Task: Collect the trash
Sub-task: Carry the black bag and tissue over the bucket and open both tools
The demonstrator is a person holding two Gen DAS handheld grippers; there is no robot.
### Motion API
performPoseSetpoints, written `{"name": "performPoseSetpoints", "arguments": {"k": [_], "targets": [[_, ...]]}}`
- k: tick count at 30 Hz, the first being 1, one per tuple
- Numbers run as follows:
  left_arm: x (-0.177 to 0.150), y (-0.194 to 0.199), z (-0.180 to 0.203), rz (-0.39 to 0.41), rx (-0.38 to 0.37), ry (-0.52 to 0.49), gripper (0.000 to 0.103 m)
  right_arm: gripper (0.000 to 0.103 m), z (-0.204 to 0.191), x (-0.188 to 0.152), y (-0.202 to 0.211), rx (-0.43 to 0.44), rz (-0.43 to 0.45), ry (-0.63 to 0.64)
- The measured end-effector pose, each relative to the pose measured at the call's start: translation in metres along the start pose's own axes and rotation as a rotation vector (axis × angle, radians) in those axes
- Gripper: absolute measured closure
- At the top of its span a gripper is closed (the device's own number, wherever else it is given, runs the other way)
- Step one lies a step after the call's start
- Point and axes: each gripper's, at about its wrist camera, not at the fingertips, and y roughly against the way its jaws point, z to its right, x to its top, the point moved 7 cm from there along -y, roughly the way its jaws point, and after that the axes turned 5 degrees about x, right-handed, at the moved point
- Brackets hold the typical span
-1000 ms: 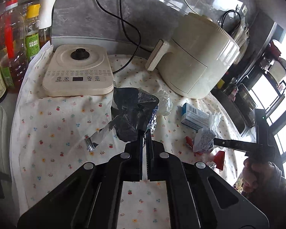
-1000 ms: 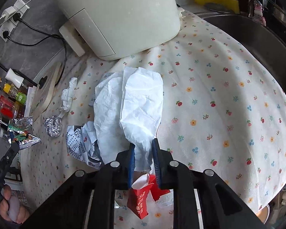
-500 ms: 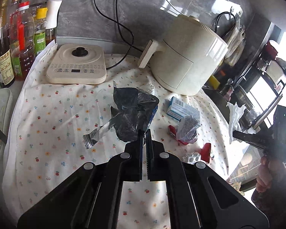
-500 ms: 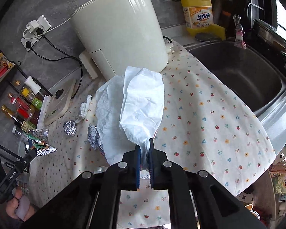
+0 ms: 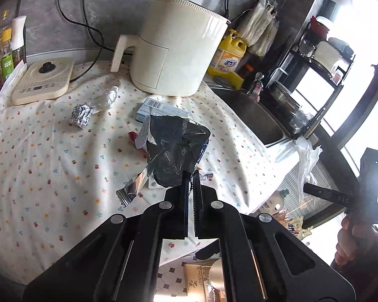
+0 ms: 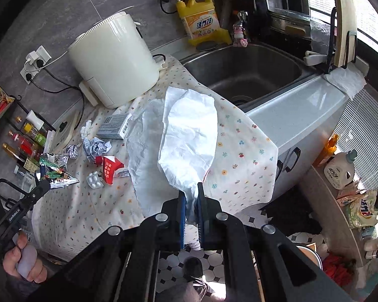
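Kitchen counter, draped with a flower-print cloth, is seen from two handheld grippers lifted above its front edge. Left gripper: its jaws are clamped nearly together on the bottom of a crumpled foil snack bag, which is held up just ahead of the fingertips, clear of the cloth. Right gripper: its jaws are pinched tight on the lower end of a white paper sheet, which stands up in front of them. More trash is left on the cloth beyond the tools: a foil ball, a crumpled tissue, a small box, a red carton, a blister pack. Farther back an air fryer is seen, with a sink to its right.
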Motion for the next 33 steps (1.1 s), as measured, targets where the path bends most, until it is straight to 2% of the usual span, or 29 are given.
{"name": "performPoseSetpoints", "arguments": {"k": [10,20,27,33], "targets": [[-0.047,-0.016,0.096,-0.087,-0.081,-0.112,0.099,0.092,0.098,-0.069,0.038,-0.083,-0.032,-0.135],[-0.112,-0.044,0.172,-0.200,-0.141,-0.194,0.099,0.092,0.173,-0.153,0.053,-0.152,-0.133,-0.216],[-0.170,-0.065,0.210,-0.300,-0.168,-0.242,0.099,0.092,0.208,-0.213,0.042,-0.172,-0.237,-0.257],[-0.211,-0.077,0.226,-0.380,-0.169,-0.287,0.099,0.091,0.218,-0.251,0.025,-0.160,-0.305,-0.272]]}}
